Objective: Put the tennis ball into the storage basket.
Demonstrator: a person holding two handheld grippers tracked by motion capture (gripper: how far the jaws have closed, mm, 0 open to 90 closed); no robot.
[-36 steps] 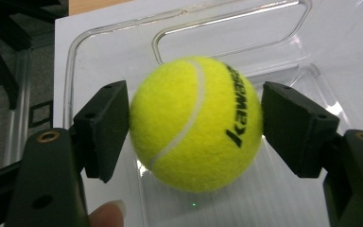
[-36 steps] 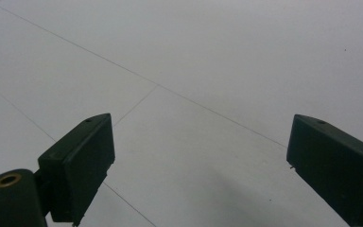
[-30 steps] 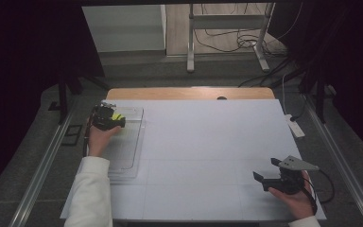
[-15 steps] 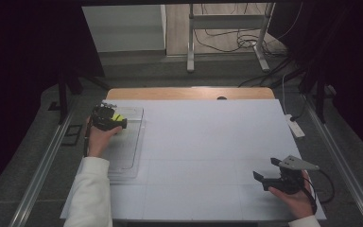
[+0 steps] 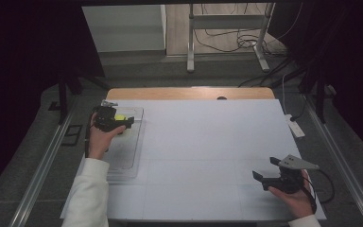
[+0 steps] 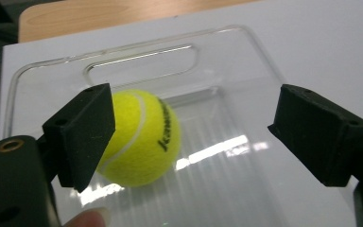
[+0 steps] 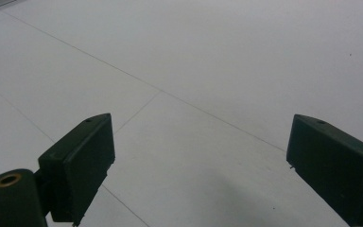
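Observation:
A yellow tennis ball (image 6: 142, 137) lies in the far end of a clear plastic tray (image 6: 246, 189). My left gripper (image 6: 201, 135) hovers just above it, and its jaws have just been opening. They stand wide apart now. The ball sits near the left jaw and far from the right one, so nothing presses on it. From above, the ball (image 5: 120, 117) shows beside the left gripper (image 5: 123, 124) at the tray's (image 5: 123, 156) far end. My right gripper (image 5: 263, 168) rests open at the near right over bare white table, with nothing between its jaws (image 7: 208, 165).
White paper (image 5: 208, 142) covers the table, with a strip of wood (image 5: 189, 93) at the far edge. A white power strip (image 5: 295, 127) lies at the right edge. Metal rails run along both sides, with a stand and cables on the floor behind.
The left gripper has shifted slightly over the far end of the tray, and the ball stays in the tray. The right gripper has kept still.

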